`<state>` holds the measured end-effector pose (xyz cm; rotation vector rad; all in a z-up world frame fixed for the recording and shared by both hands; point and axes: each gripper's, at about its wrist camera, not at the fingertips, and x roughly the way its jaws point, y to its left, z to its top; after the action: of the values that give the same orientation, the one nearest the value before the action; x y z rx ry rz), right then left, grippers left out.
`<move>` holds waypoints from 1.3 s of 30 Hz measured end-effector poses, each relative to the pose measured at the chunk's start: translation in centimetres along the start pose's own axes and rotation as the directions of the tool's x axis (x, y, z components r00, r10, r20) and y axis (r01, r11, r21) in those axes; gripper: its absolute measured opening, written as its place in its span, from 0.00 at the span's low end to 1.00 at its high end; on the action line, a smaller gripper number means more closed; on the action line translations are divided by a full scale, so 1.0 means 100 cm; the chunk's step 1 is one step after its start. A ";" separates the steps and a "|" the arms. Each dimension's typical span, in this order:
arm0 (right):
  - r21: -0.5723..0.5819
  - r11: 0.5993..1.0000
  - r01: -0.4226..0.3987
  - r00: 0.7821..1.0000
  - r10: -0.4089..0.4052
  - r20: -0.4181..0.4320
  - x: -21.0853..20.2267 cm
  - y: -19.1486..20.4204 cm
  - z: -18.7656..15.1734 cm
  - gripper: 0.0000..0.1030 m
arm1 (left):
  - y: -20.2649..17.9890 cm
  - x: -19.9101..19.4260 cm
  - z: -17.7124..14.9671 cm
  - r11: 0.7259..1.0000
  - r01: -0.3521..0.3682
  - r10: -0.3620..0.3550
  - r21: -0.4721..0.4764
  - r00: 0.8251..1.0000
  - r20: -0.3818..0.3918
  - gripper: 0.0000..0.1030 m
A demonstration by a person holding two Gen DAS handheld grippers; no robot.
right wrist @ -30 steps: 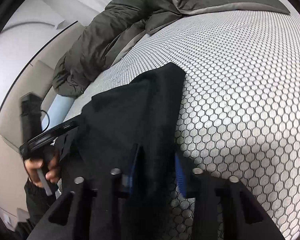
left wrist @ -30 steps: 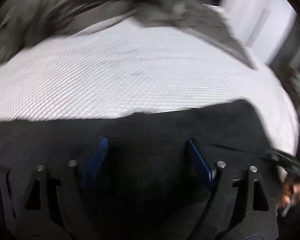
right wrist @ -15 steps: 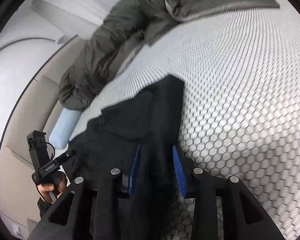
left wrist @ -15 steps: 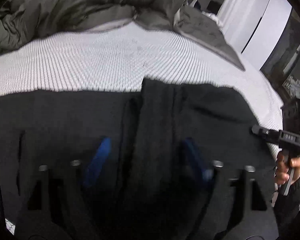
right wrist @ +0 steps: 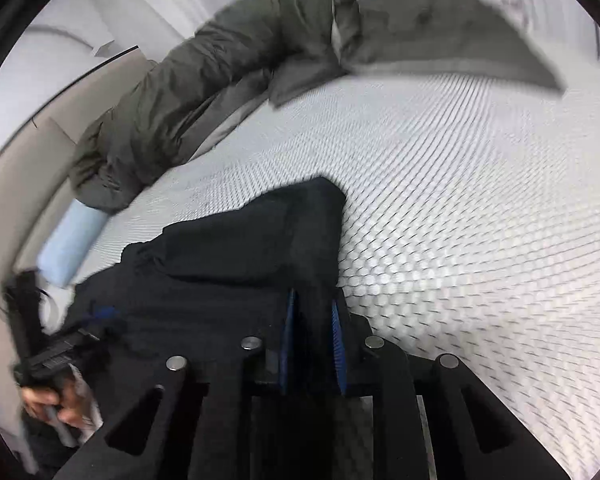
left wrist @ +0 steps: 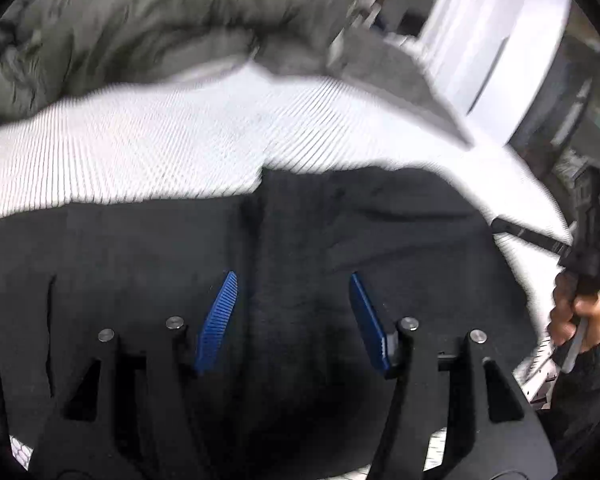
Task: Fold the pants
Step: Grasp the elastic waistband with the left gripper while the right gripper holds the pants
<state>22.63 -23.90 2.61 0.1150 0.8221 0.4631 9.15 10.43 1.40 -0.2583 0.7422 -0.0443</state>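
The bed (right wrist: 480, 184) fills both views, its honeycomb cover bare from 12 to 3 o'clock in your right wrist view. A grey-green duvet (right wrist: 220, 72) is bunched along the far edge, from 9 round to 1 o'clock, well apart from your work. A pale blue pillow (right wrist: 70, 240) sits at 9 o'clock beside it.

The pants (left wrist: 340, 248) lie on the bed directly under you, black and partly folded: in the left wrist view one layer lies over another, with a fold edge running toward 12 o'clock from between the fingers. They spread from 9 to 3 o'clock across the lower half.

Your right gripper (right wrist: 312, 336) has its fingers nearly together, clamped on a ridge of the pants at 6 o'clock. Your left gripper (left wrist: 292, 312) hovers above the cloth with fingers wide apart, gripping nothing.

I judge you are mid-fold, carrying one edge over. Both views are blurred, so slow down. Keep the right grip firm and low so the layer trails flat rather than bunching. Bring the left fingers down on the near edge at the same line as the right, so the edge travels square. Lay it down edge on edge before letting go, then smooth toward 12 o'clock.
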 end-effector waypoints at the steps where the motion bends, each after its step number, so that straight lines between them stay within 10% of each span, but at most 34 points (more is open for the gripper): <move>1: -0.014 1.000 0.010 1.000 -0.009 0.020 -0.013 0.003 -0.006 0.16 | -0.008 -0.006 -0.002 1.000 0.020 -0.020 0.014 1.000 0.021 0.53; 5: -0.063 0.994 -0.091 0.996 0.092 0.017 -0.031 0.037 -0.027 0.17 | -0.056 0.002 -0.025 0.983 0.104 -0.104 0.152 0.995 -0.009 0.54; 10: -0.192 0.962 -0.194 0.969 0.158 -0.189 0.017 0.090 -0.066 0.17 | -0.075 0.028 -0.051 0.956 0.076 -0.056 0.283 0.995 -0.077 0.53; 18: -0.273 0.958 0.092 0.989 -0.119 -0.084 0.009 0.049 -0.077 0.17 | -0.047 0.011 -0.064 0.952 0.068 -0.053 0.298 0.997 -0.056 0.49; 29: -0.261 0.957 -0.128 0.987 0.098 -0.124 0.041 0.101 -0.034 0.29 | -0.049 0.033 -0.013 0.968 0.095 -0.070 0.234 0.991 -0.112 0.52; 34: -0.291 0.951 -0.106 0.975 0.042 -0.219 0.075 0.088 -0.035 0.27 | -0.027 0.044 -0.016 0.970 0.155 -0.131 0.186 0.982 -0.135 0.52; 37: -0.429 0.871 0.239 0.948 -0.305 -0.091 0.060 0.076 -0.037 0.28 | -0.023 0.035 -0.020 0.970 0.153 -0.129 0.188 0.983 -0.131 0.52; 39: -0.400 0.883 0.246 0.946 -0.309 -0.098 0.054 0.054 -0.037 0.30 | -0.022 0.032 -0.020 0.972 0.141 -0.118 0.186 0.984 -0.130 0.52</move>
<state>21.24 -16.99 -2.10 -0.4070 0.8739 0.3546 10.25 7.44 -1.54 -0.1176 0.8325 -0.2568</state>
